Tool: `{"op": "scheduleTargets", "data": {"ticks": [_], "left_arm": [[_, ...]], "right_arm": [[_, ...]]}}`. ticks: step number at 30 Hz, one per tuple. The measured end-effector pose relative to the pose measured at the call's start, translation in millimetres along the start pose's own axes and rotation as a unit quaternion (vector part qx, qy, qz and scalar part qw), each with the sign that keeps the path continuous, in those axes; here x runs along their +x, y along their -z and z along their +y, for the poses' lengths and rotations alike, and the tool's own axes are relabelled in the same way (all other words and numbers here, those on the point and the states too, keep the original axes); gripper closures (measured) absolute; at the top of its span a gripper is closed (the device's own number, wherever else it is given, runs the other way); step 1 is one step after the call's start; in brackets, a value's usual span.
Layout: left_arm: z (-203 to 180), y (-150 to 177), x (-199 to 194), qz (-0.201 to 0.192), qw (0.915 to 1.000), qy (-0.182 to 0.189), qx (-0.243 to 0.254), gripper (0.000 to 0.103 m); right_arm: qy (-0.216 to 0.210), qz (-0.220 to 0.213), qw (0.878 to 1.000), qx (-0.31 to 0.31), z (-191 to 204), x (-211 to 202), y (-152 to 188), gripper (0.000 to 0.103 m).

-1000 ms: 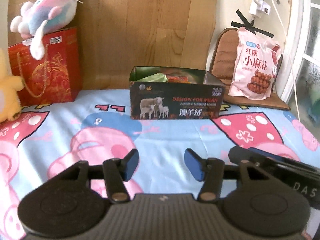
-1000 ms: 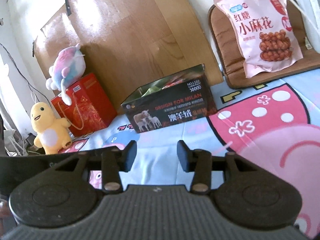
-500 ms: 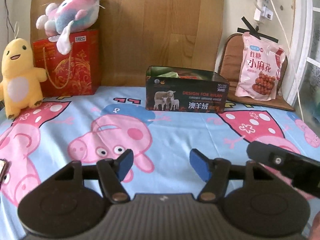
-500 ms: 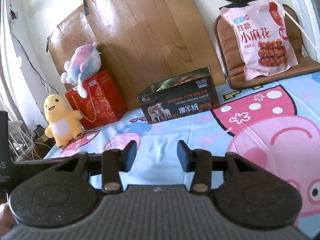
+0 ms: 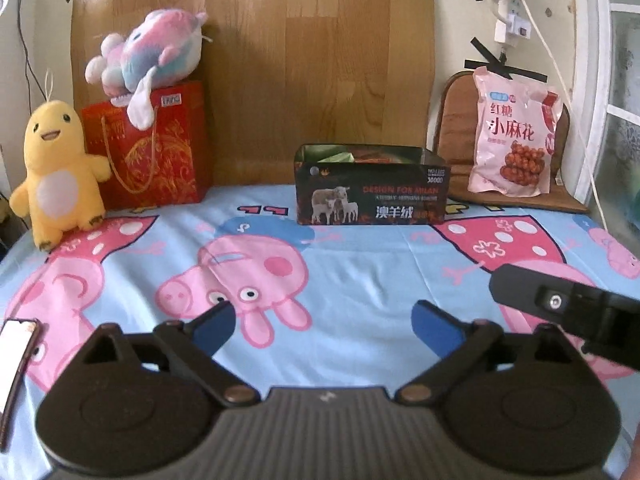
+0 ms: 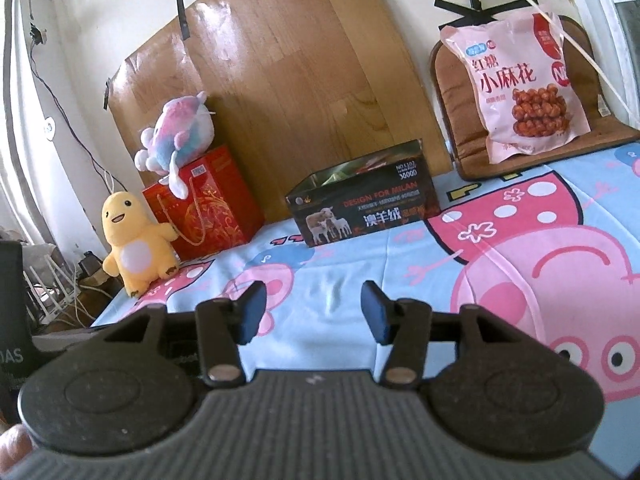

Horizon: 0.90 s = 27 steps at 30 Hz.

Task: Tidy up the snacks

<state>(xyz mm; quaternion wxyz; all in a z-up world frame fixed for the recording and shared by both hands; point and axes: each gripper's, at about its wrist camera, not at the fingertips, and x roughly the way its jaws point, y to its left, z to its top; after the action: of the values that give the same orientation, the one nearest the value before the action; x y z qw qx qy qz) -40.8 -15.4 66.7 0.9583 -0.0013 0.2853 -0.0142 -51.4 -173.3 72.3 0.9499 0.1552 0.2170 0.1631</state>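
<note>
A dark open box [image 5: 372,194] [image 6: 362,210] with sheep printed on its front stands at the back of the cartoon bedsheet; green and red packets show inside it. A pink snack bag [image 5: 512,136] [image 6: 524,84] leans on a brown cushion at the back right. My left gripper [image 5: 324,330] hovers low over the sheet, well short of the box, its jaws opening wide with nothing between them. My right gripper [image 6: 314,312] also hangs over the sheet, jaws opening, empty. Its black body [image 5: 568,304] shows at the right of the left wrist view.
A red gift bag [image 5: 156,152] with a pastel plush toy [image 5: 148,60] on top stands at the back left, a yellow plush [image 5: 60,172] beside it. A phone [image 5: 16,356] lies at the sheet's left edge. A wood panel [image 5: 312,60] leans on the wall.
Both grippers have drawn back from the box, which now looks smaller and farther. The left jaws have spread much wider; the right jaws have widened a little.
</note>
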Motion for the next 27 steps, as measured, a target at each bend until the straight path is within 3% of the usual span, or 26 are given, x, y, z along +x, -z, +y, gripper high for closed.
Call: {"op": "scheduleTargets", "data": {"ticks": [4,14,19,27], "left_arm": [[-1,-1,-3,0.000,1.0000,-0.007,0.000,0.000],[-4,0,-5,0.010,0.9997,-0.023,-0.002,0.000],[-6,3,-5,0.014,0.9996,-0.022,0.004,0.000],[-4,5,-5,0.019,0.9994,-0.030,-0.004,0.000]], "right_arm": [[0.000,-0.005,1.000,0.004,-1,-4,0,0.046],[0.005,-0.013,1.000,0.017,-6,-11,1,0.042],[0.013,-0.017,0.999,0.025,-9,-13,3,0.030],[0.018,-0.019,0.999,0.022,-7,-16,3,0.030]]}}
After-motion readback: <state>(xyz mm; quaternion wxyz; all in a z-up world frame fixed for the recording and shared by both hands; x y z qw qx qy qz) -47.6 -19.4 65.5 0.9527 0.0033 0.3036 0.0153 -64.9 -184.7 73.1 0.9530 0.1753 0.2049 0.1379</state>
